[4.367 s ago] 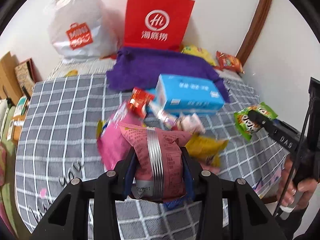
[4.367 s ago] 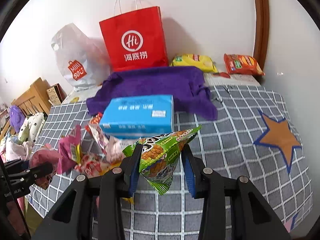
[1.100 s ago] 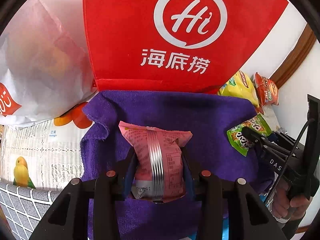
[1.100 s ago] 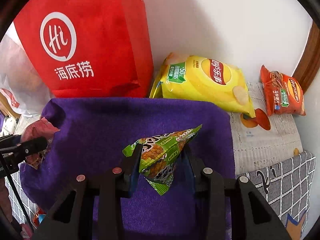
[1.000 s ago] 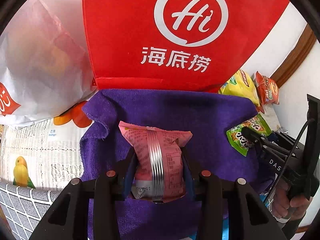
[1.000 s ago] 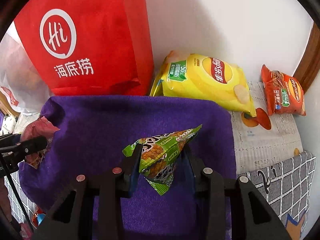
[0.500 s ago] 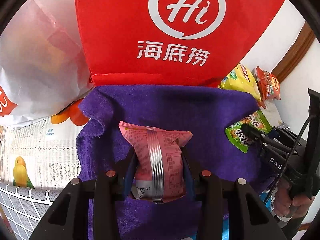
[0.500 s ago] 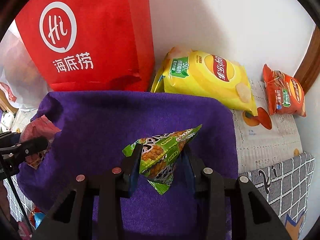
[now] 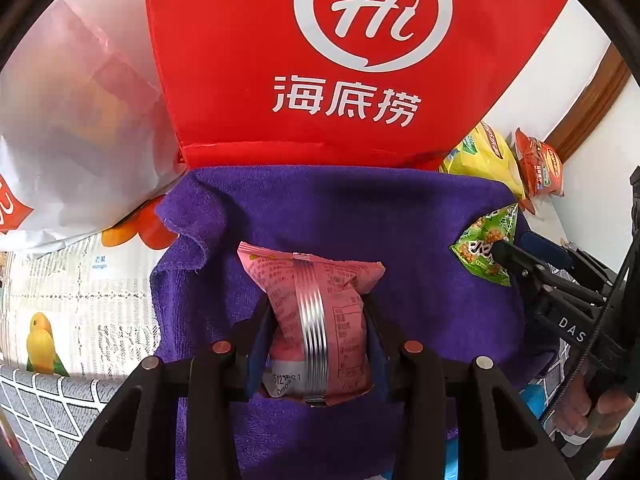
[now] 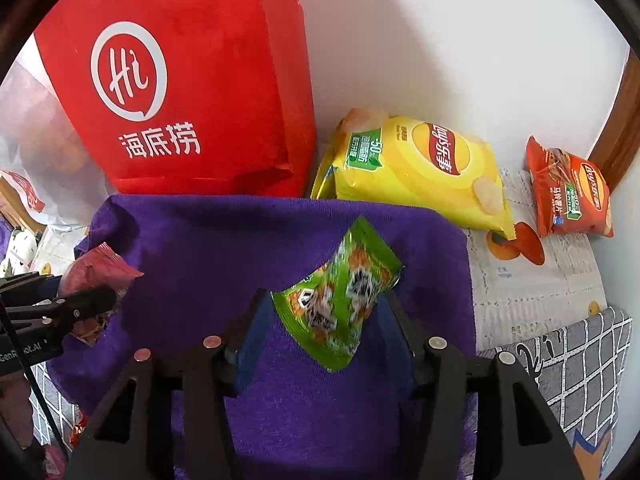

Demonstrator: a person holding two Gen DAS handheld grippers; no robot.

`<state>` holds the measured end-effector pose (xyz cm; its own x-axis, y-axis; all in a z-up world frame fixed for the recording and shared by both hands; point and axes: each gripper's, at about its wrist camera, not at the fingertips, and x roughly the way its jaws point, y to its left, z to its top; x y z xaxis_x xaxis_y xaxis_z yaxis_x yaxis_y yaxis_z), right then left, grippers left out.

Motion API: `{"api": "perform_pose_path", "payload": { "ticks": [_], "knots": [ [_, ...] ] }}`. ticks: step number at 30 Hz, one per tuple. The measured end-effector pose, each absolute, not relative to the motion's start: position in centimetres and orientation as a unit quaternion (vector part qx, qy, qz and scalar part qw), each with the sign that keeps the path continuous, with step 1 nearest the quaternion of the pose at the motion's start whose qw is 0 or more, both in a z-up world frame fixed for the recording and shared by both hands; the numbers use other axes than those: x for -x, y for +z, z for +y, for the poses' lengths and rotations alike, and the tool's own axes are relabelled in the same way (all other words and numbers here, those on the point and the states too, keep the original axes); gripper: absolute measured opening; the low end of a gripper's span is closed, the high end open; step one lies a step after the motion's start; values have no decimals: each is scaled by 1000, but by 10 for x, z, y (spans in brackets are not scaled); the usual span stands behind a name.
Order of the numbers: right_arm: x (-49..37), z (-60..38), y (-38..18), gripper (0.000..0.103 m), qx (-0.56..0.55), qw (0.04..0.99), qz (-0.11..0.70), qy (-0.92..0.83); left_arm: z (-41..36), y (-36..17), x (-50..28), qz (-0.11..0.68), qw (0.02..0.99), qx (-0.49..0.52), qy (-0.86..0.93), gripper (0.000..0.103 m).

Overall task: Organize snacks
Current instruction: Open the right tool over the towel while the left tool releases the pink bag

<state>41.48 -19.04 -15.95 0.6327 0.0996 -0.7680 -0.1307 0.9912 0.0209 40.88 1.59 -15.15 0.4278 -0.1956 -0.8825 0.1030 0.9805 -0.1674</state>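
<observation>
The left gripper [image 9: 318, 332] pinched a pink snack packet [image 9: 316, 316] upright above the purple towel [image 9: 420, 220]. The right gripper [image 10: 324, 320] had just been opening, its jaws spread with the green snack packet [image 10: 340, 296] tilted loose between them over the same towel. Beyond stood a red paper bag [image 10: 188, 92], a yellow chip bag [image 10: 420, 168] and an orange chip bag [image 10: 568, 192] against the wall
</observation>
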Motion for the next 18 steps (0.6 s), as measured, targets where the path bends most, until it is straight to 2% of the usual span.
{"api": "perform_pose_path", "payload": {
  "ticks": [4,7,9,12,18],
  "knots": [
    [-413,-190,-157,55,19,905,421,64,16,-152,-409,529,843,43,-87,41],
    [-412,-189,-155,55,20,906,417,65,16,-152,-409,531,842,40,-87,45],
    [-411,-189,-154,55,20,907,415,65,15,-150,-408,528,844,39,-88,58],
    [-410,-189,-152,55,19,908,414,66,14,-144,-405,519,849,35,-94,63],
    [-409,-187,-149,55,18,909,412,68,15,-138,-401,512,853,37,-99,65]
  ]
}}
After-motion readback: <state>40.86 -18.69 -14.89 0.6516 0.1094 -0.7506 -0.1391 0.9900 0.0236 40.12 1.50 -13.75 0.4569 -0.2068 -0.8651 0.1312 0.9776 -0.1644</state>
